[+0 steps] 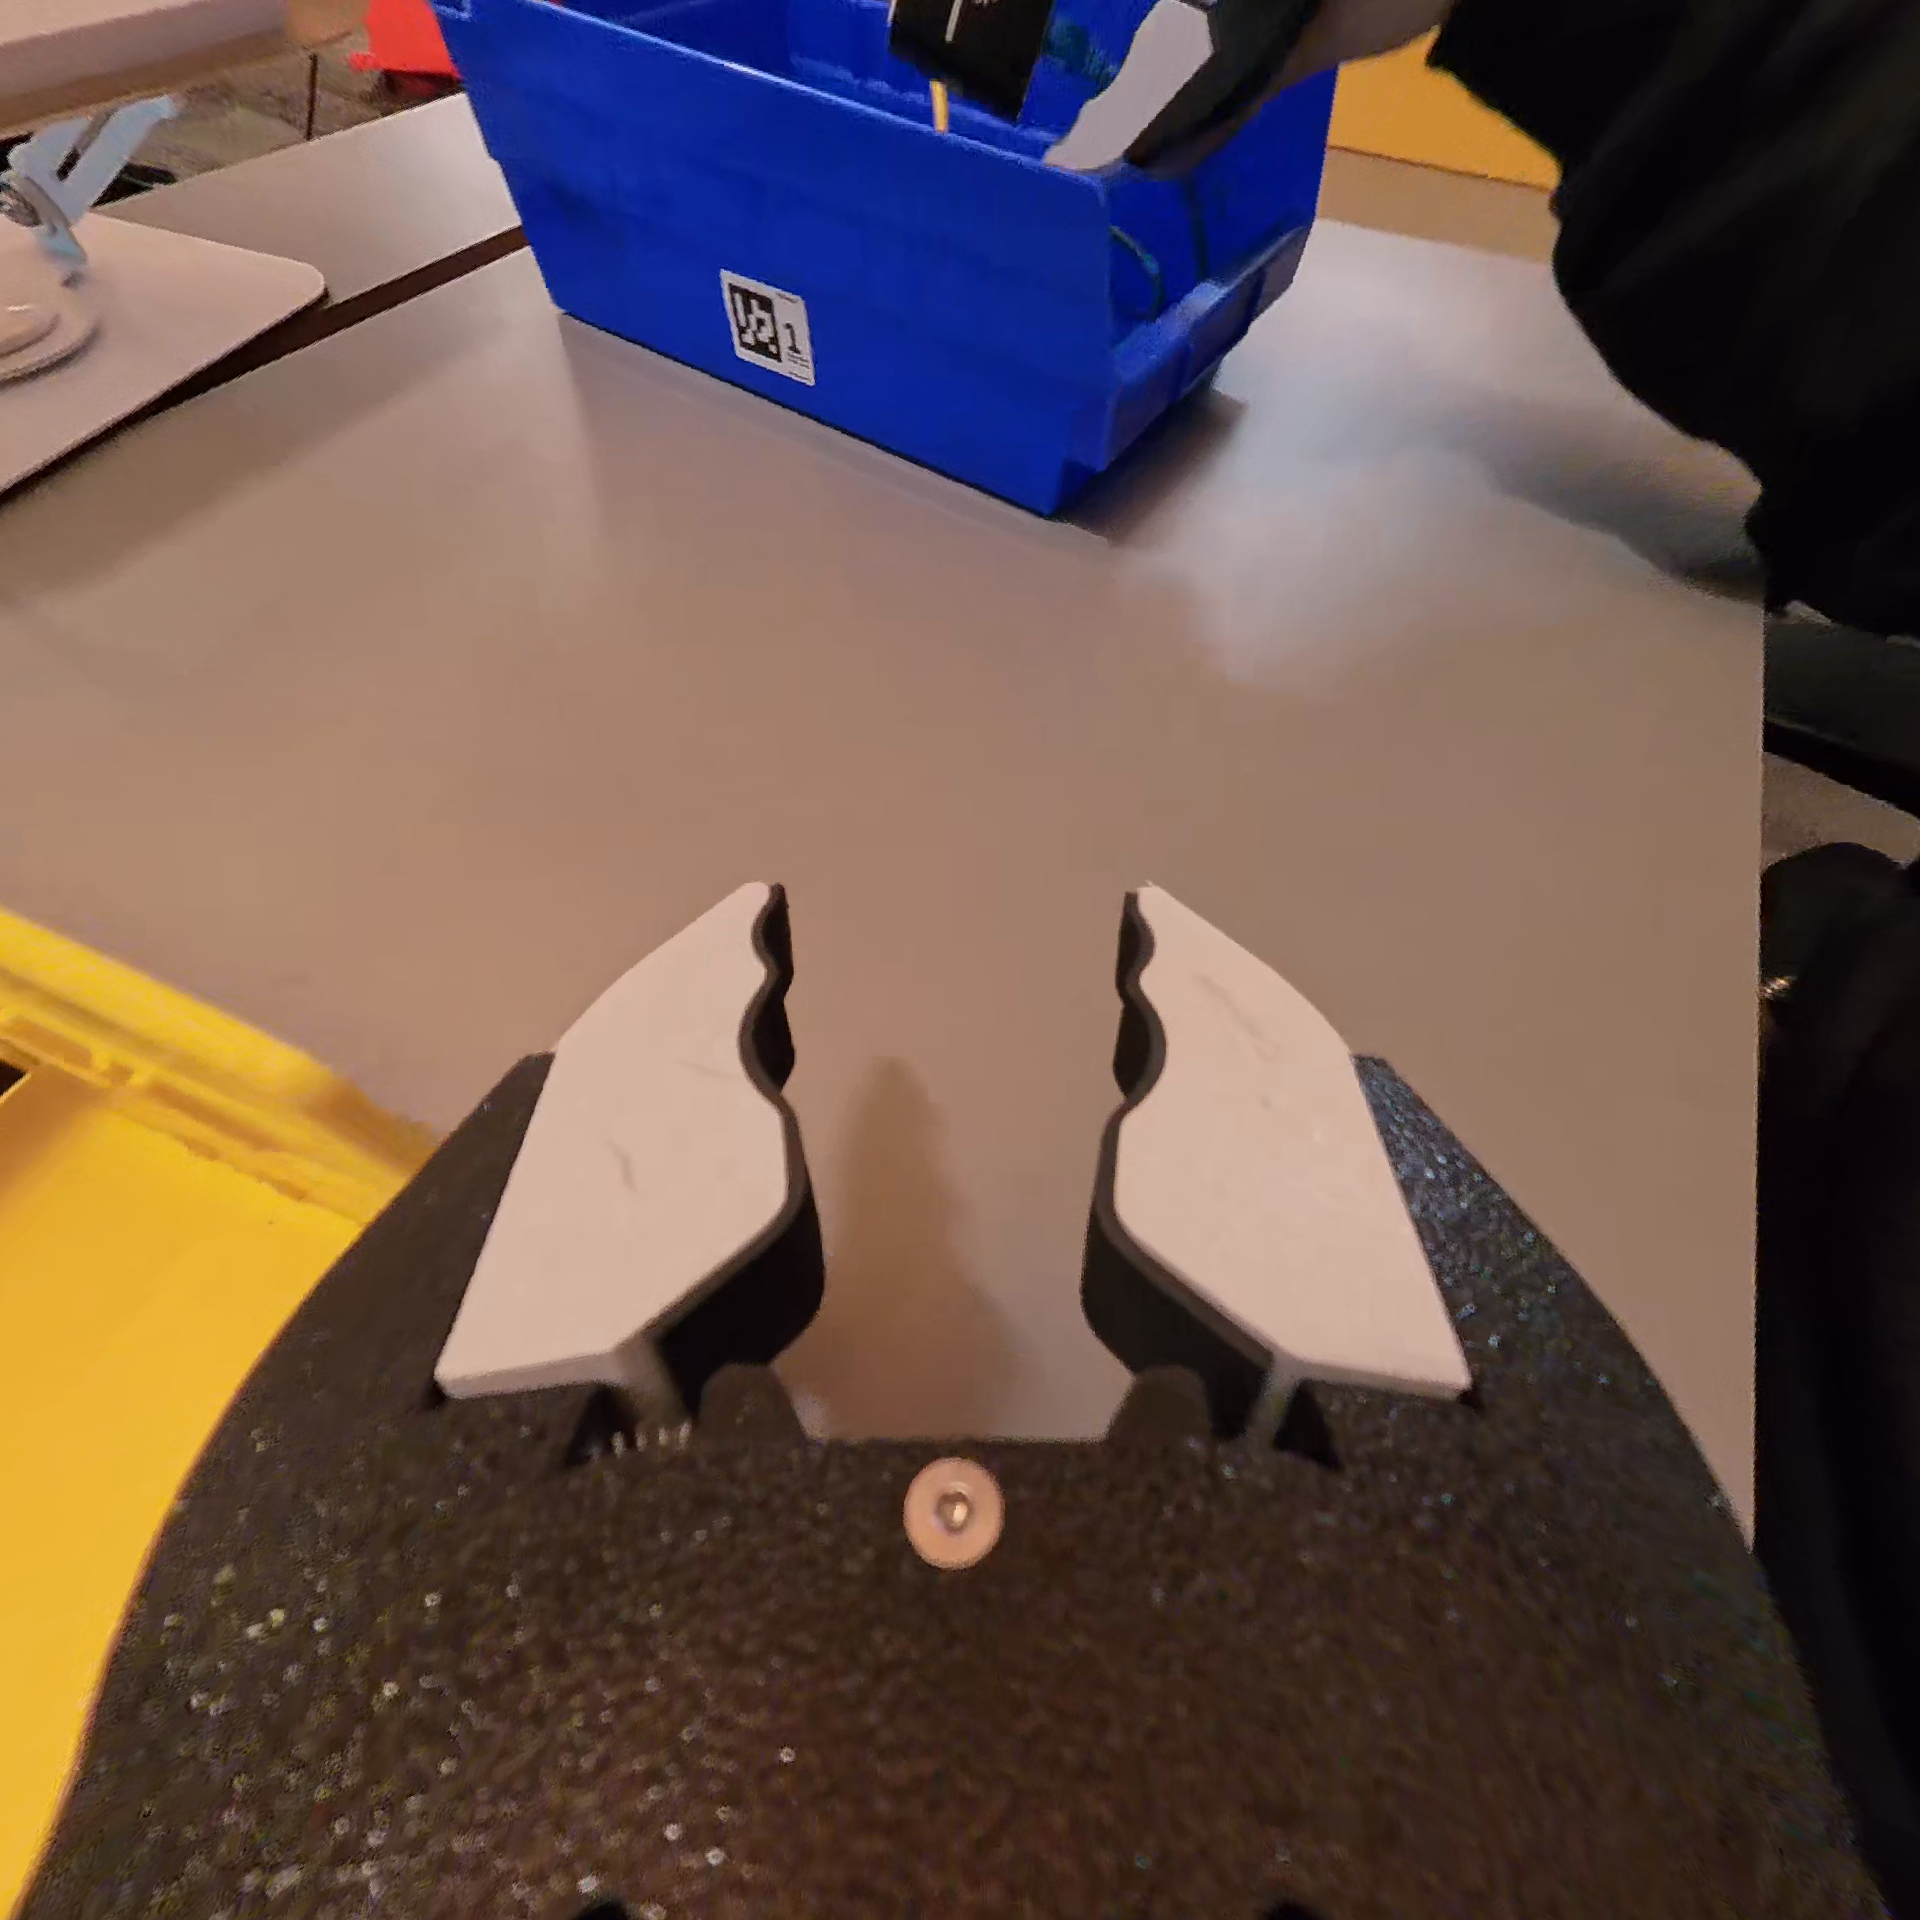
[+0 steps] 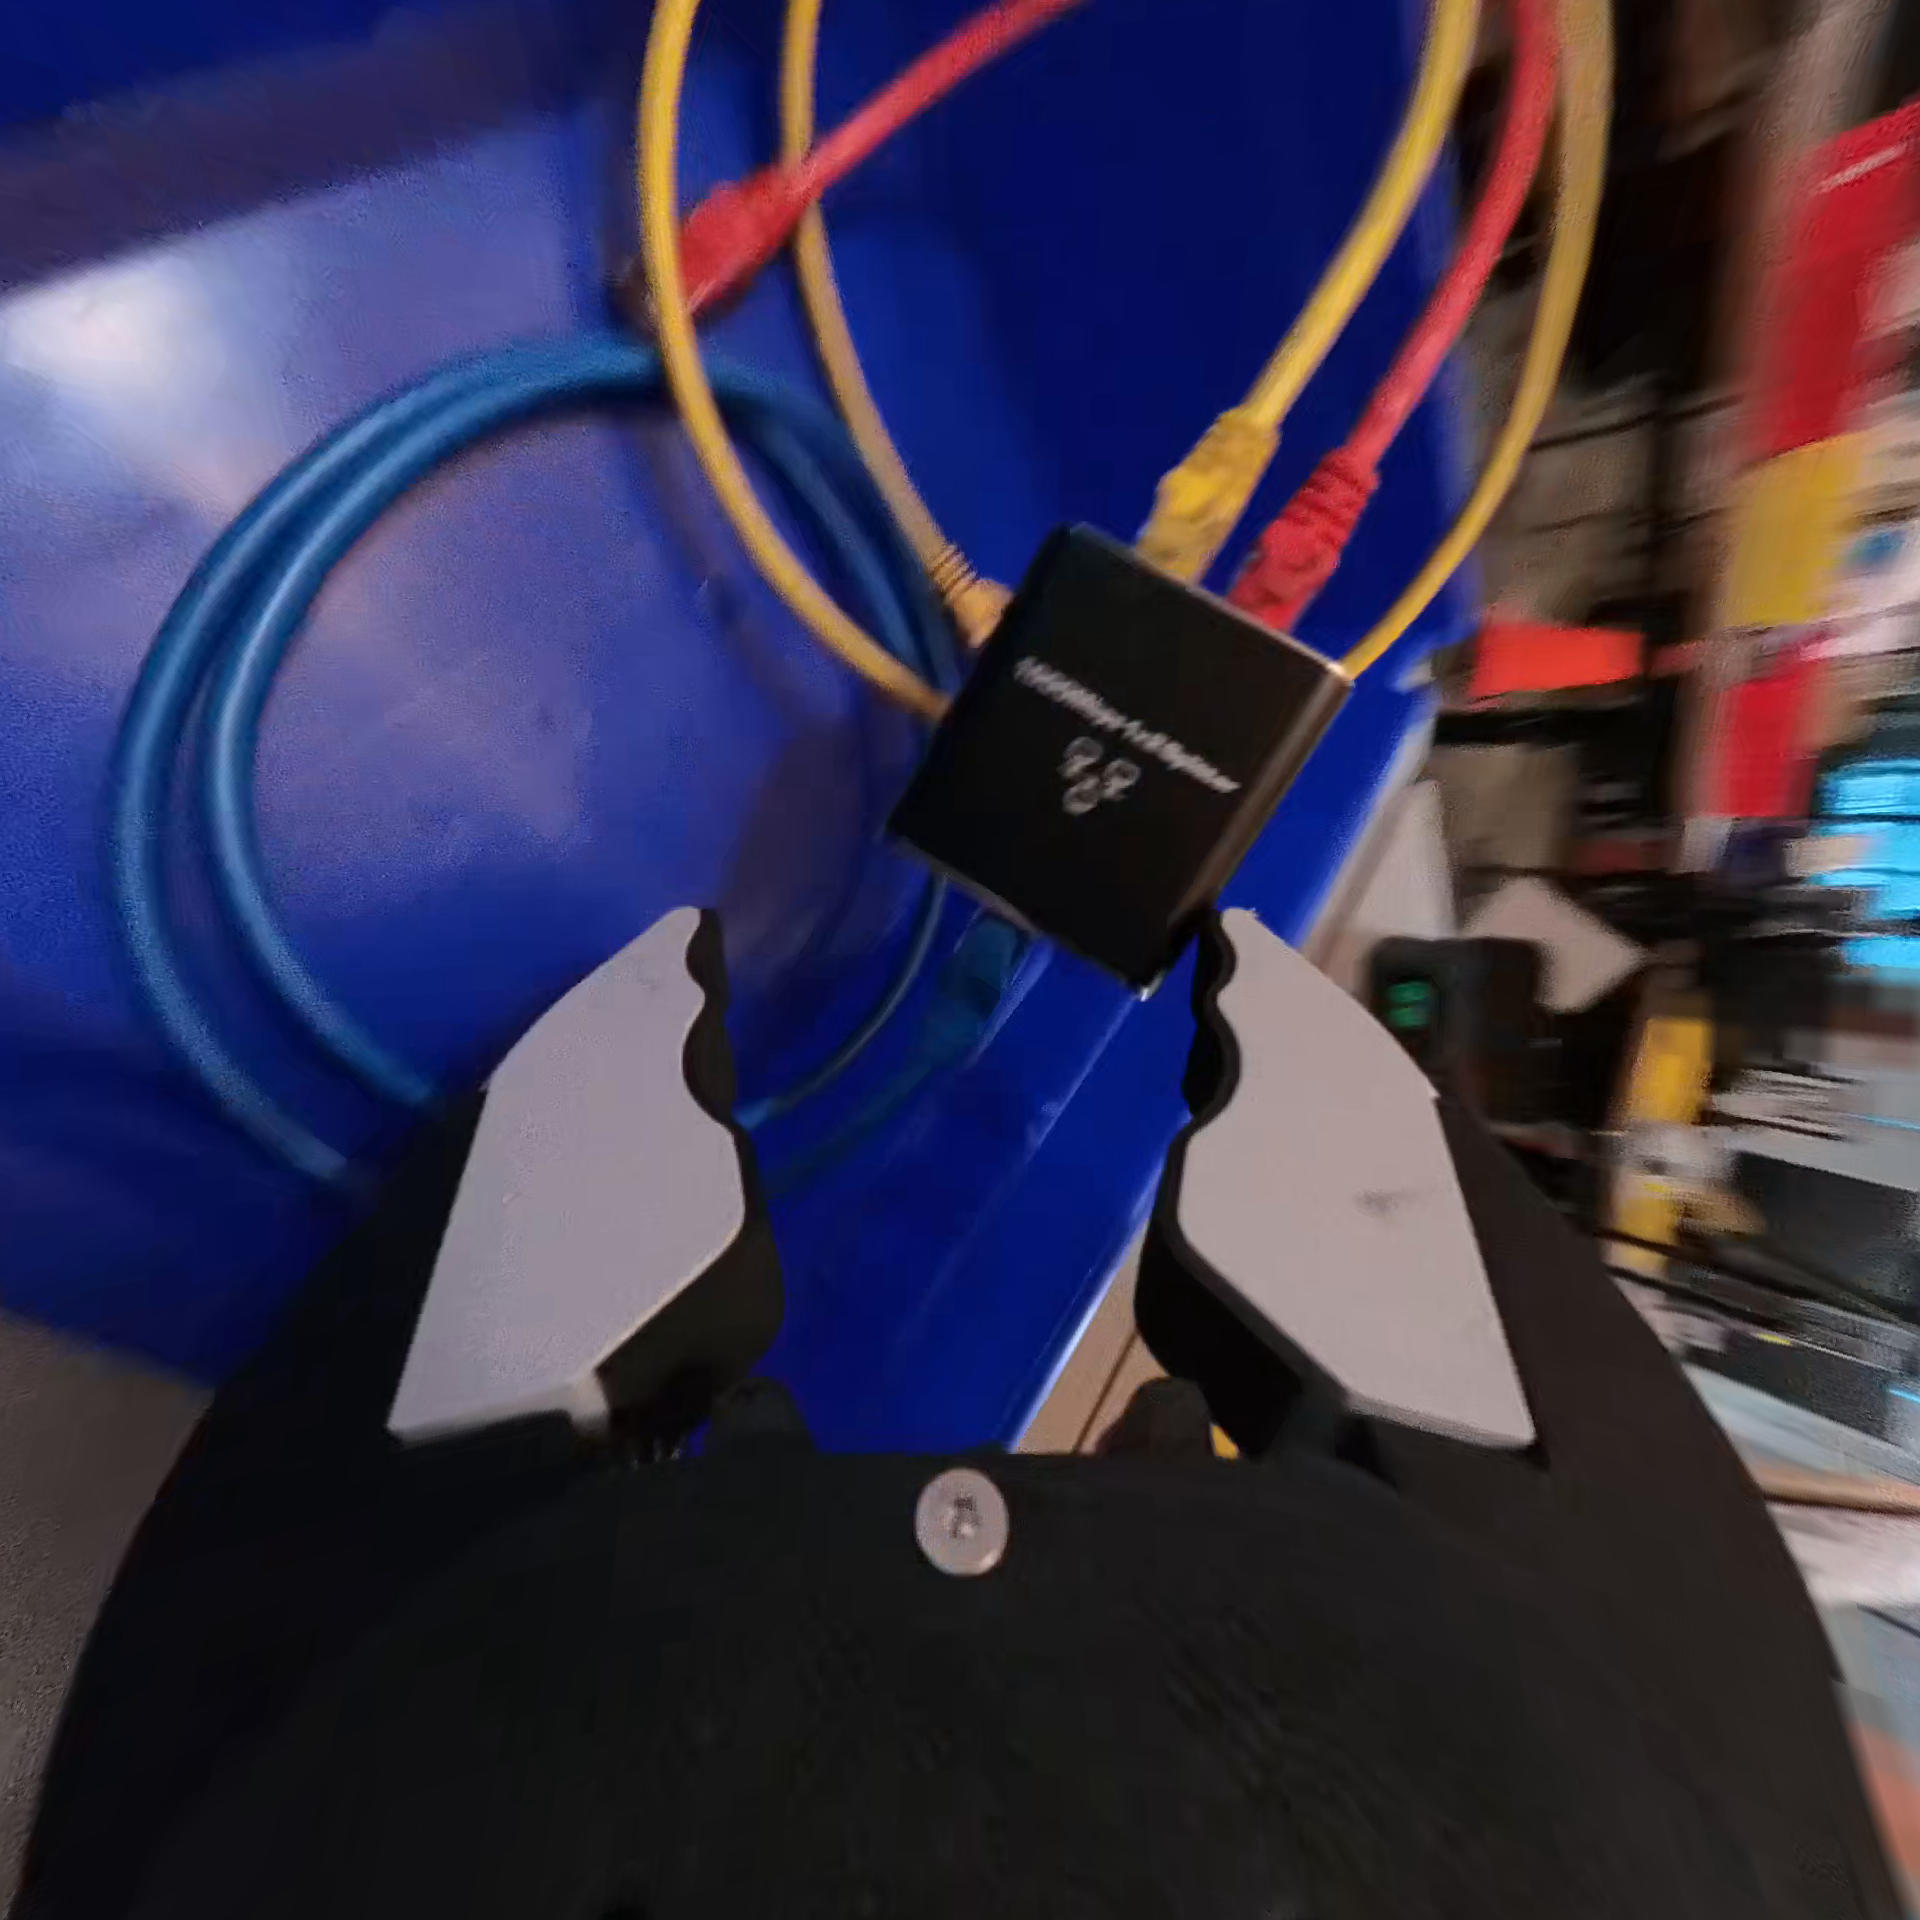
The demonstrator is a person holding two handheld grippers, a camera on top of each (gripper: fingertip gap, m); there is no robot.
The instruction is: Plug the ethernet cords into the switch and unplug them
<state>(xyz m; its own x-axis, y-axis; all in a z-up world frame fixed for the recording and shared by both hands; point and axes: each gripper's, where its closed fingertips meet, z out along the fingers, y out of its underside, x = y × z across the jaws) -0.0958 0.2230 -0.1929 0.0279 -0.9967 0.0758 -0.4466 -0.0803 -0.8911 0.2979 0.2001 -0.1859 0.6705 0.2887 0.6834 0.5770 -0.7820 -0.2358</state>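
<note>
The small black switch (image 2: pixel 1122 758) hangs over the blue bin (image 2: pixel 468 208), tilted, its lower corner against my right gripper's right fingertip (image 2: pixel 1247 935). A yellow cord (image 2: pixel 1216 488) and a red cord (image 2: pixel 1320 520) are plugged into its far side, and another yellow plug (image 2: pixel 966 592) sits at its left side. A loose red plug (image 2: pixel 748 223) hangs higher up. A blue cord (image 2: pixel 208 644) lies coiled in the bin. My right gripper (image 2: pixel 966 925) is open. My left gripper (image 1: pixel 956 894) is open and empty above the grey table (image 1: pixel 727 675). The switch (image 1: pixel 956 42) shows above the bin (image 1: pixel 883 260).
A yellow bin (image 1: pixel 125 1195) sits at the near left. A white stand base (image 1: pixel 104 312) is at the far left. A person's black sleeve (image 1: pixel 1766 260) fills the right side. The right wrist view is blurred, with cluttered shelves (image 2: pixel 1714 935) at the right.
</note>
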